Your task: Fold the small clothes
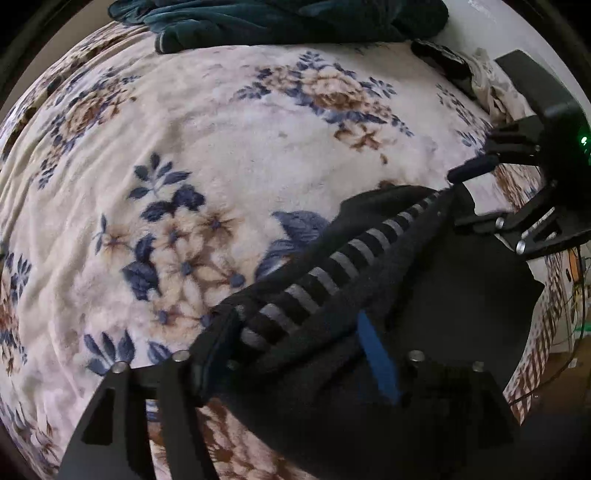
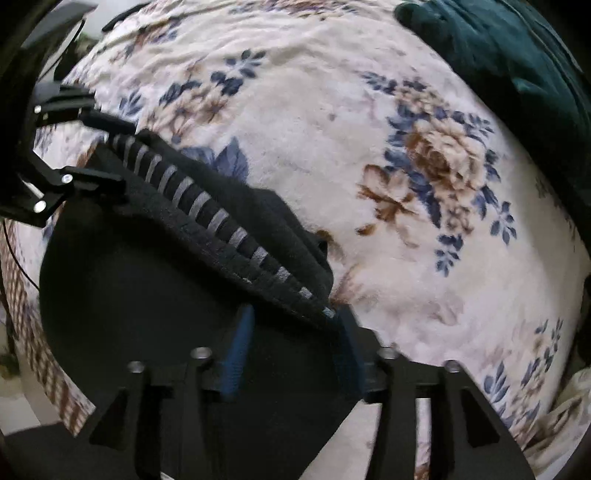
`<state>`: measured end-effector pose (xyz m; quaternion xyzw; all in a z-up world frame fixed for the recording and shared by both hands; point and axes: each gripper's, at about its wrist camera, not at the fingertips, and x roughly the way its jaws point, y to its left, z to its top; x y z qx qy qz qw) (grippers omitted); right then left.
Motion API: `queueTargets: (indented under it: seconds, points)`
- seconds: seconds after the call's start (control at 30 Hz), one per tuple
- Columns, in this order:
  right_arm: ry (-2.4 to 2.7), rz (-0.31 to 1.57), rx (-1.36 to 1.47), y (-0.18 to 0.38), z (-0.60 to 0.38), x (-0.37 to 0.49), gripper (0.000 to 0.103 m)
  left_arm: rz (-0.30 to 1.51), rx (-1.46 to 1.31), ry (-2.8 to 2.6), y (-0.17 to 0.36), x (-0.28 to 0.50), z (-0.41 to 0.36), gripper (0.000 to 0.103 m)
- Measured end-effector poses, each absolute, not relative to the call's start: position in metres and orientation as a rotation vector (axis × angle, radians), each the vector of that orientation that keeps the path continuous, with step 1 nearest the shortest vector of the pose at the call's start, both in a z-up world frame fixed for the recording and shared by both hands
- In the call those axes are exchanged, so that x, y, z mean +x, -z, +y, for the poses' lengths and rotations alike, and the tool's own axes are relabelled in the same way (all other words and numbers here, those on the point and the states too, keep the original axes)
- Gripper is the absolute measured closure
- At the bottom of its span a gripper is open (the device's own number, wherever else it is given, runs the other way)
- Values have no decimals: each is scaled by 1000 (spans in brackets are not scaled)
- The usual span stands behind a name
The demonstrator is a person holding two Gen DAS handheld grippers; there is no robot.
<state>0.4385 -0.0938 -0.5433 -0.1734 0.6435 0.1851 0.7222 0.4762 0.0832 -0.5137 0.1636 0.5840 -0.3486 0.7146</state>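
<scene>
A black garment (image 1: 461, 295) (image 2: 129, 277) with a grey-striped band (image 1: 325, 277) (image 2: 207, 206) along its top edge lies on a floral blanket (image 1: 221, 147) (image 2: 314, 110). My left gripper (image 1: 295, 350) (image 2: 103, 153) stands over one end of the band, jaws apart, with the cloth lying loose between its fingers. My right gripper (image 2: 295, 350) (image 1: 469, 195) is at the other end, pointing straight down. Its jaws are also apart, and the band's end runs in beside the right finger. Neither pair of pads presses on the fabric.
A dark teal plush cloth (image 1: 277, 22) (image 2: 517, 74) is heaped at the far side of the bed. A small black item (image 1: 443, 59) lies near the far right corner. The bed's edge and floor (image 1: 565, 332) show beyond the garment.
</scene>
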Motion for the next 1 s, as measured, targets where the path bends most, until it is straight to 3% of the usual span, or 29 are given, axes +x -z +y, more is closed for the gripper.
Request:
queueTargets:
  seconds: [0.1, 0.17, 0.23, 0.27, 0.37, 0.5, 0.53, 0.87, 1.0]
  points:
    - [-426, 1458, -400, 556, -87, 440, 43, 1287, 382, 774, 513, 474, 82, 38]
    - [-403, 1419, -385, 554, -86, 443, 61, 1288, 392, 773, 516, 474, 82, 38]
    - [-399, 1388, -371, 548, -86, 443, 91, 1284, 412, 771, 519, 474, 80, 38]
    - [-408, 1380, -346, 545, -86, 443, 94, 1277, 427, 770, 520, 473, 79, 38]
    - [-423, 1374, -315, 542, -87, 439, 95, 1250, 488, 781, 523, 468, 74, 44]
    - [-442, 1456, -337, 561, -82, 434, 93, 1230, 494, 789, 521, 469, 77, 81]
    - [-444, 1471, -338, 566, -81, 433, 93, 1229, 477, 790, 519, 471, 80, 84]
    - [-374, 1259, -152, 503, -98, 444, 97, 1189, 410, 755, 498, 478, 91, 91]
    - [-343, 1254, -140, 502, -91, 466, 98, 1230, 385, 717, 509, 500, 92, 92]
